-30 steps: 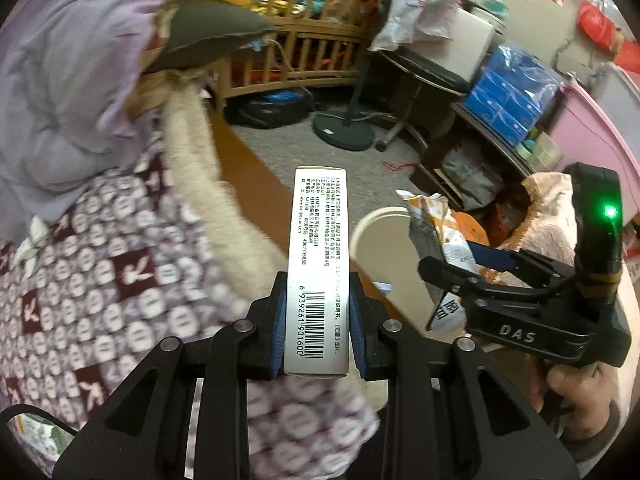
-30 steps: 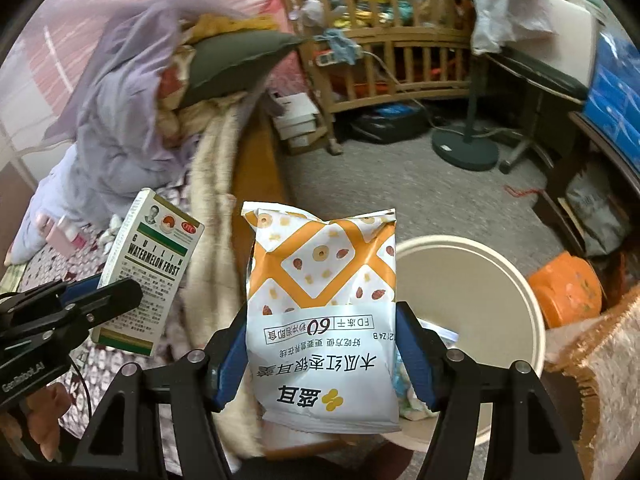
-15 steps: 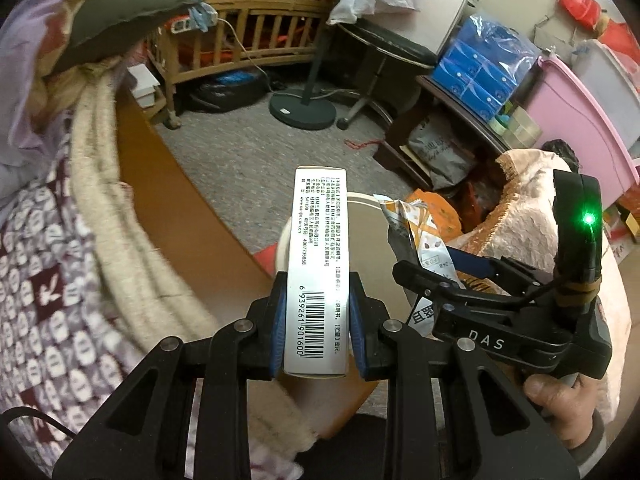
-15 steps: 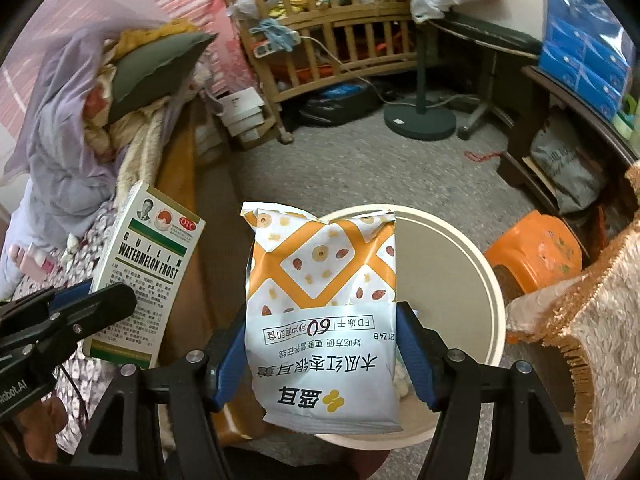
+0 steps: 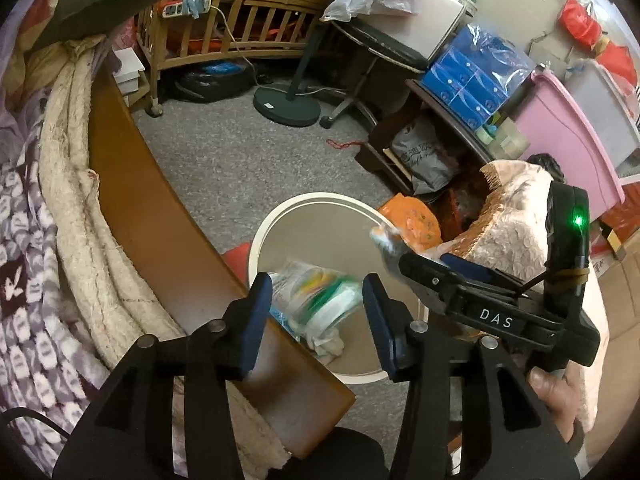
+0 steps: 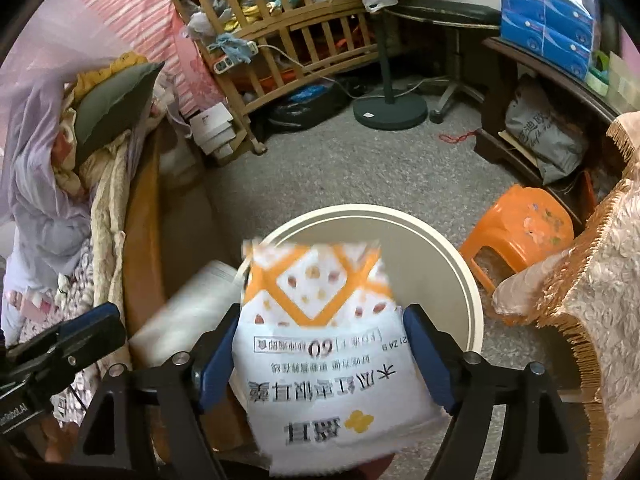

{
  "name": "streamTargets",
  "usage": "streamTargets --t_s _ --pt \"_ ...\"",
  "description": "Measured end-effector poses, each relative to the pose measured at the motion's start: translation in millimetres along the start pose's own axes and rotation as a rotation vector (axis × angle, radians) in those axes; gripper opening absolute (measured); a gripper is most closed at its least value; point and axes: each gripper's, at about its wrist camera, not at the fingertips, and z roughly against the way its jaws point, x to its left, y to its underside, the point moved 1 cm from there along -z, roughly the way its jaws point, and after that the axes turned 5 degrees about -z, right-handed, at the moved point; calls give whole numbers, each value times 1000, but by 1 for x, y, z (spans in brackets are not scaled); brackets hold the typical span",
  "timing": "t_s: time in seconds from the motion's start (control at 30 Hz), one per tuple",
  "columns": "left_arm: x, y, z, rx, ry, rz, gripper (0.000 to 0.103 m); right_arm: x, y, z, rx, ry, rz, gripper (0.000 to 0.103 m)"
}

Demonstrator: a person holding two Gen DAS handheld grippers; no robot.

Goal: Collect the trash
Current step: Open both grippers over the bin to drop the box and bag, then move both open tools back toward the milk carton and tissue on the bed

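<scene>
The left gripper [image 5: 316, 312] is opening above the bin [image 5: 280, 216], with nothing between its jaws. A blurred white box [image 6: 188, 316] is showing at the bin's left rim. The right gripper [image 6: 316, 356] is opening too; the snack bag [image 6: 320, 344] is sitting between its jaws over the bin, blurred, and whether the pads are touching it cannot be told. Wrappers [image 5: 320, 300] are lying inside the bin. An orange stool [image 6: 520, 228] is standing just right of the bin.

Both tools are black frames with blue finger pads [image 5: 259, 312] and silver screws; the right gripper [image 5: 412, 276] bears white "DAS" lettering and a green light.
</scene>
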Motion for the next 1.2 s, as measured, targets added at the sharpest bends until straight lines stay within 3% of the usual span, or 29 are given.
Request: streamTargets --t_s 0.57,1.2 --pt "50 23 40 -37 -186 65 45 49 14 -6 32 -35 103 78" --pt "148 71 115 -73 -401 201 45 192 44 -13 29 -158 348 78"
